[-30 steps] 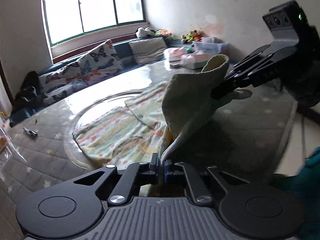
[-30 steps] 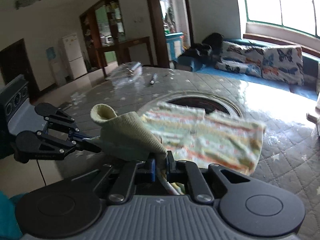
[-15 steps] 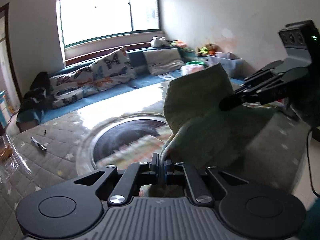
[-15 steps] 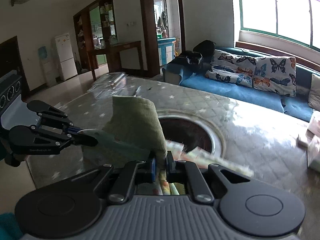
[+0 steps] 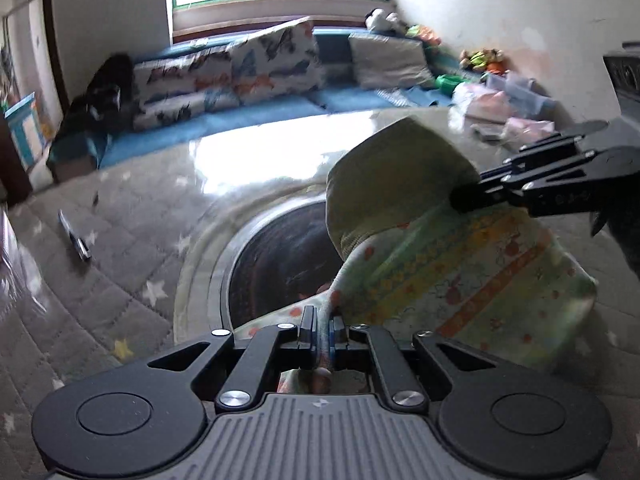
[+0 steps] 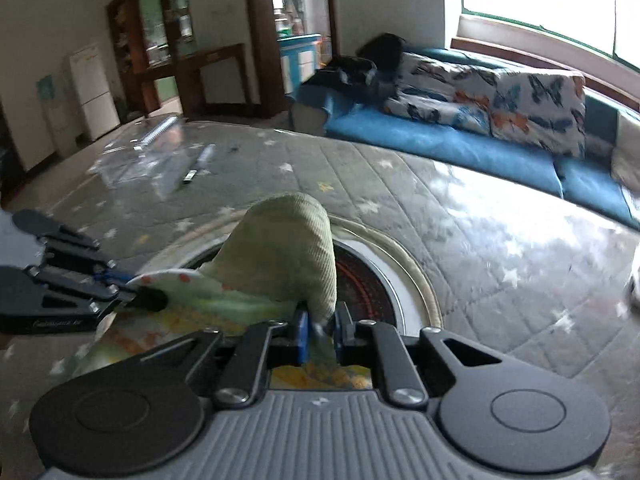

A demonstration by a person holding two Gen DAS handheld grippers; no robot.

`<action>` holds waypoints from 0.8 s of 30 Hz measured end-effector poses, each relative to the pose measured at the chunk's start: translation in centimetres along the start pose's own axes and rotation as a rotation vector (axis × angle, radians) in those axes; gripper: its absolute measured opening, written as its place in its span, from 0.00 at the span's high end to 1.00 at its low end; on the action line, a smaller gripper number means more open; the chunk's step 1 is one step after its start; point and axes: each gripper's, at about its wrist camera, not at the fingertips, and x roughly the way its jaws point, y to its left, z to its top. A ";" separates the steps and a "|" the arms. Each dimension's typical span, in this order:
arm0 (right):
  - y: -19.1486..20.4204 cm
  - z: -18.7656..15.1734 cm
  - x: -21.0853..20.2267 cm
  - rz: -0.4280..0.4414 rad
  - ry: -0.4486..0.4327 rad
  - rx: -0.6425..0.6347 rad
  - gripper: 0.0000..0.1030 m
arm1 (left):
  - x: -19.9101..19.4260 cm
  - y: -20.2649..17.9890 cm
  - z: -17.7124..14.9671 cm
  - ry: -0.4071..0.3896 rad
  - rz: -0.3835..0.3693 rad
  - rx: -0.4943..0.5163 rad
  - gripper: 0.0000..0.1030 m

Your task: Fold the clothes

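A: In the left wrist view, our left gripper (image 5: 323, 334) is clenched on the printed garment (image 5: 460, 280), which hangs over the round quilted table (image 5: 120, 280).

B: In the right wrist view, our right gripper (image 6: 320, 330) is opening around its ribbed cuff (image 6: 288, 252); released early, the fold could slump. Behind is a blue sofa (image 6: 440, 140).

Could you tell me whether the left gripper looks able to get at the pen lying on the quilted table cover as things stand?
Probably not yet: the left gripper is shut on the patterned garment, though nothing blocks the way to the pen.
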 end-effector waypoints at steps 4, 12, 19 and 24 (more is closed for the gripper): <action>-1.3 -1.4 0.4 -0.033 -0.018 0.034 0.82 | 1.3 0.4 -0.4 0.030 0.018 -0.027 0.90; -3.3 -5.7 -1.7 -0.121 0.006 0.071 0.82 | 2.2 0.9 0.1 0.035 0.041 -0.034 0.84; -5.2 -7.1 -2.9 -0.175 0.006 0.148 0.82 | 2.8 2.6 0.5 0.040 0.158 -0.088 0.65; -4.5 -5.6 -2.9 -0.130 -0.032 0.149 0.82 | 2.2 3.6 1.0 0.016 0.219 -0.161 0.67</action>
